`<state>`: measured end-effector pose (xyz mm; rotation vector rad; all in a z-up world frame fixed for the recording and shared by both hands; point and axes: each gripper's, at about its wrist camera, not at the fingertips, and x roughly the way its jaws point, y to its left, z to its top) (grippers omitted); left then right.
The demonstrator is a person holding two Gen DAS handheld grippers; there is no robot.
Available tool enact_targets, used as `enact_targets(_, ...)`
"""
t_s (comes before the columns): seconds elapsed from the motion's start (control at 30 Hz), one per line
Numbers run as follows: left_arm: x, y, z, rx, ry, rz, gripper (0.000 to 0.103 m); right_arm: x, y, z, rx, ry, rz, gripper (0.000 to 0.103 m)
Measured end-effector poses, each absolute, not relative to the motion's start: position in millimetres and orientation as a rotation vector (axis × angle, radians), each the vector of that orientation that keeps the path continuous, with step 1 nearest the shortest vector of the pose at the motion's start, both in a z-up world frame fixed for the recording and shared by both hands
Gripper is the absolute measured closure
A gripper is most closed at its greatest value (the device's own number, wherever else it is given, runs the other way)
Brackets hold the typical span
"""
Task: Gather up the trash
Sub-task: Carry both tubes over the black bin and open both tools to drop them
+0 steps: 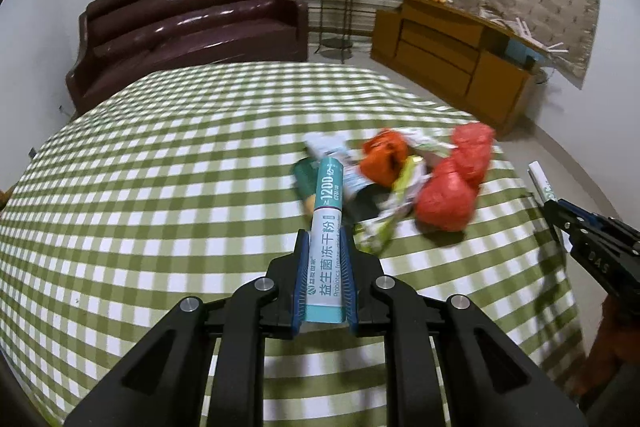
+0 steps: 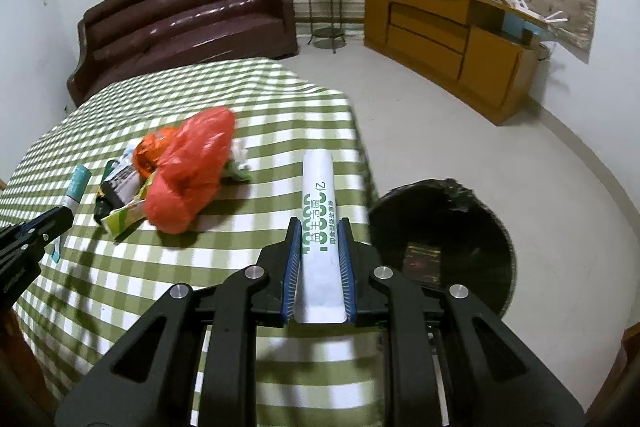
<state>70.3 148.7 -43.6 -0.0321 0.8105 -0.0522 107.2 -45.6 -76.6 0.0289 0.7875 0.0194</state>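
Careful: both of your sachets stick far out past the fingers, so a quick swing toward the bin could slip one loose. Your left gripper clamps the teal sachet, your right gripper the white sachet. Beyond, crumpled red bags and wrappers wait on the worktop.

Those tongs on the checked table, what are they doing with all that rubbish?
A person is clearing trash off the green checked tablecloth with two hand-held tongs. The left tongs are shut on a teal and white sachet. The right tongs are shut on a white sachet with green print. A pile is left on the table: red plastic bags and crumpled wrappers. A black bin waits on the floor beside the table.
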Motion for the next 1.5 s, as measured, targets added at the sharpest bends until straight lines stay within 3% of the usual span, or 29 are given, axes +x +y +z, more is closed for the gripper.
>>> enact_targets(0.8, 105.6, 0.1, -32.4, 0.086, 0.756, -0.293, 0.086, 103.4, -158.8, -78.6, 0.118, 0.747, -0.156, 0.085)
enact_targets(1.5, 123.8, -54.2, -57.8, 0.155, 0.787, -0.332, 0.086, 105.8, -182.6, -93.4, 0.154, 0.767, -0.197, 0.084)
